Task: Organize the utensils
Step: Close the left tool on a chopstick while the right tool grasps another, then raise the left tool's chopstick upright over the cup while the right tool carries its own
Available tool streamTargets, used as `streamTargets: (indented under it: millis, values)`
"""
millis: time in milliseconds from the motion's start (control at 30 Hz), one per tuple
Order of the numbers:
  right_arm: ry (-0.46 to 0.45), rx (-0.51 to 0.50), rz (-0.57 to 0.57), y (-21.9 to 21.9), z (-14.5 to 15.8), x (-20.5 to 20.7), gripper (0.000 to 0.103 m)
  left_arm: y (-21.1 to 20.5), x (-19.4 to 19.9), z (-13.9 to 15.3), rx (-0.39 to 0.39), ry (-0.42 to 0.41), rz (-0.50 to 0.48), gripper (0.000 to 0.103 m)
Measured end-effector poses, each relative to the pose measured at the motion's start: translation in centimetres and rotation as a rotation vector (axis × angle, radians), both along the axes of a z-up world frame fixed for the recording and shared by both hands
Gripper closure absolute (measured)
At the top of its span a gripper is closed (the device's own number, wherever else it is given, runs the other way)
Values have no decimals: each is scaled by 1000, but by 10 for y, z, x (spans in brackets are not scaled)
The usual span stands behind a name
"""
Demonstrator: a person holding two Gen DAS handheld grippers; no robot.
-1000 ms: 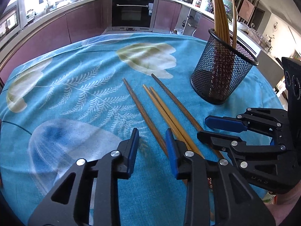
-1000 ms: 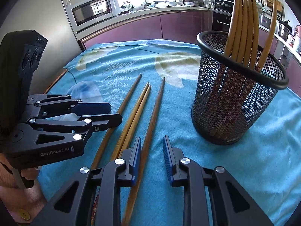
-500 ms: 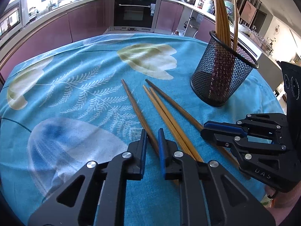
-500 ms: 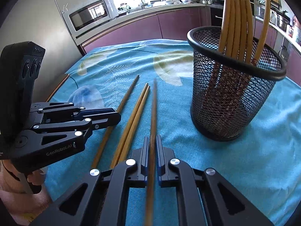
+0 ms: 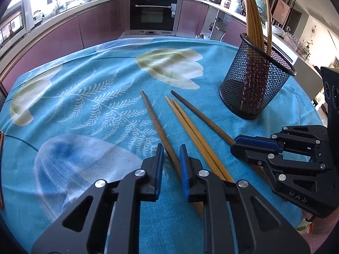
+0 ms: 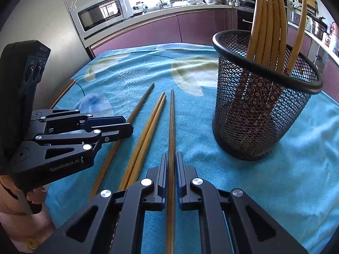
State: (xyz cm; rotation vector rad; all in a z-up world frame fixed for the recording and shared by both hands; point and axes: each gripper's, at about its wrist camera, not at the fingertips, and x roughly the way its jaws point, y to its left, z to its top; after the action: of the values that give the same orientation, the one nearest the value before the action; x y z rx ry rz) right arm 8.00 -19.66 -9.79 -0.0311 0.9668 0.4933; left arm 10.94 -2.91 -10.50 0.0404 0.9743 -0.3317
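From the left wrist I see my left gripper (image 5: 171, 154) narrowed around a dark chopstick (image 5: 157, 127) left of the mesh holder (image 5: 254, 80), though whether the pads press it I cannot tell. From the right wrist, my right gripper (image 6: 169, 165) is clamped on the darkest chopstick (image 6: 172, 122); only here does a hand (image 6: 31, 196) show.

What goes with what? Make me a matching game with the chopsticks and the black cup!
Things:
1. dark brown wooden chopstick nearest the cup
2. pair of pale bamboo chopsticks
3. black wire-mesh cup

States:
A. lying loose, side by side on the blue flowered tablecloth
B. standing upright with tall tan chopsticks inside
C. pinched in the right gripper

Pairs: 1-C, 2-A, 3-B
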Motion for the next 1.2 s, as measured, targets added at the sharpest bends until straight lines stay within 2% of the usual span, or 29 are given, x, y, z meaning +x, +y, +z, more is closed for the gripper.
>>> streamTargets:
  millis: [267,500,833,1200]
  values:
    - [2,38,-10,-8,4,-3,97,2,-5,3,-31,0,11,95]
    - [-17,98,-8,-18,17,-12,97,6,-14,14,-60,-23,0,95]
    - [-58,176,-9,-34,39,-26,97,11,-27,45,-129,-73,-35,95]
    - [-148,233,-37,-56,69,-36,97,15,-47,90,-223,-151,-95,95]
